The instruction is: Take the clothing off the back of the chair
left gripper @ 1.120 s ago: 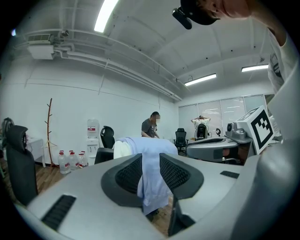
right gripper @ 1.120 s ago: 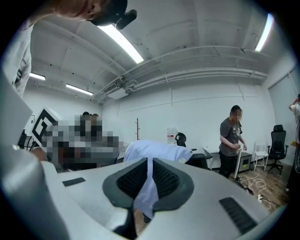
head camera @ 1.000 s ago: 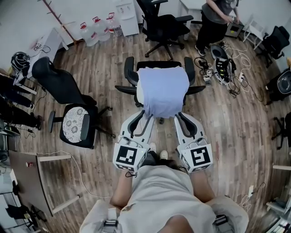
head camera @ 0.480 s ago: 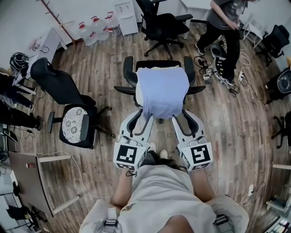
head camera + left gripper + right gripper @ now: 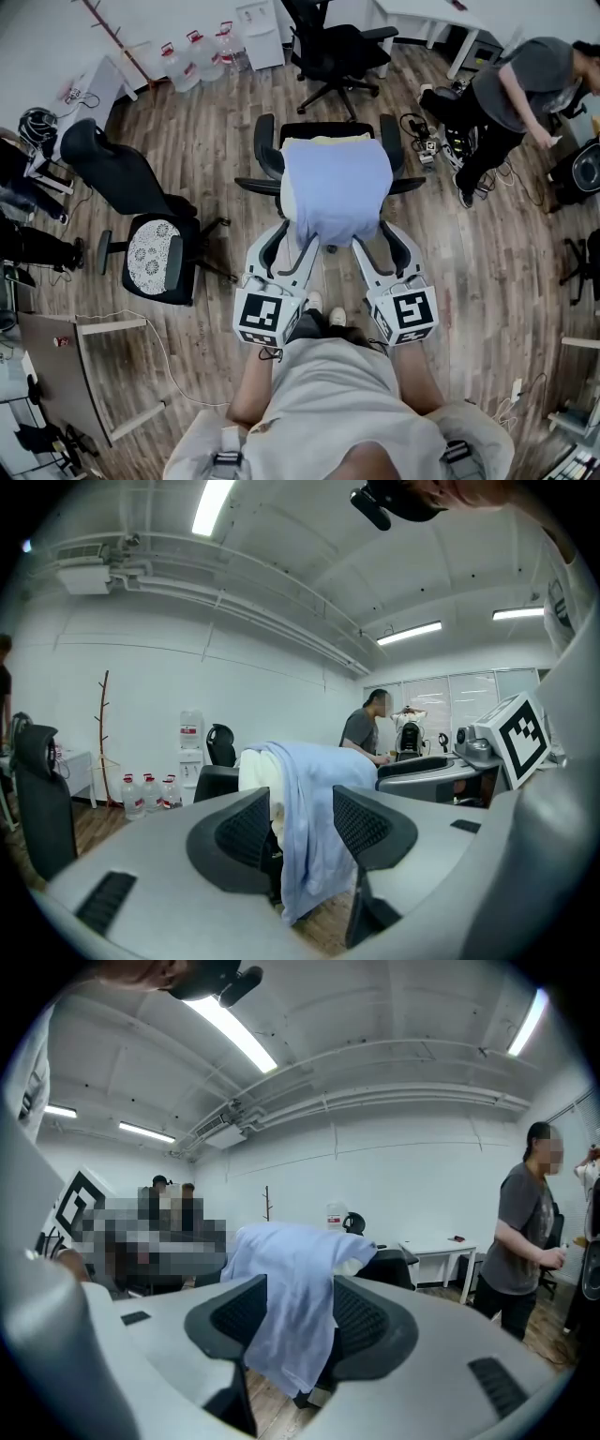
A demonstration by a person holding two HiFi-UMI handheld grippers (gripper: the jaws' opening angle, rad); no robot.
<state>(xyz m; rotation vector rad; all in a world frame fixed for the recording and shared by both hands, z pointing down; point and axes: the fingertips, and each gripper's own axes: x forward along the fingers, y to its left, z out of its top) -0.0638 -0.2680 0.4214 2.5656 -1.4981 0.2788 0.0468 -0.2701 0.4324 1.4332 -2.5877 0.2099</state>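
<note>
Clothing: the pale blue clothing (image 5: 336, 192) is draped over the back of the black chair (image 5: 265, 141), straight ahead of the person. Its hem hangs down the near side, and a paler layer peeps out under it at the far edge.
Left gripper: the left gripper (image 5: 289, 242) is at the left end of the hem. Its jaws are apart and have just been opening. In its own view the hanging cloth shows in the gap, with the pads not pressing on it.
Right gripper: the right gripper (image 5: 380, 242) is at the right end of the hem. Its jaws are also spread and have just been opening, with cloth in the gap and no pinch on it.
Step in hand: it looks to me like lining up a two-point grab of the hem.
Doing it well: push each gripper further in so a proper fold sits between the pads, not just the edge, and close both together. Then lift up and toward the near side so the cloth clears the top of the backrest instead of dragging across it. Thin fabric like this would likely slip out of a shallow bite.
What to watch: an office chair of this kind may swivel under a sideways pull, so keep the pull even.
Floor: wood-plank floor (image 5: 487, 272) all round.
Room: a second chair (image 5: 155, 258) with a patterned seat stands to the left. Water bottles (image 5: 202, 52) line the far wall. A person (image 5: 525, 89) bends over at the far right, and cables (image 5: 427, 141) trail just right of the chair.
</note>
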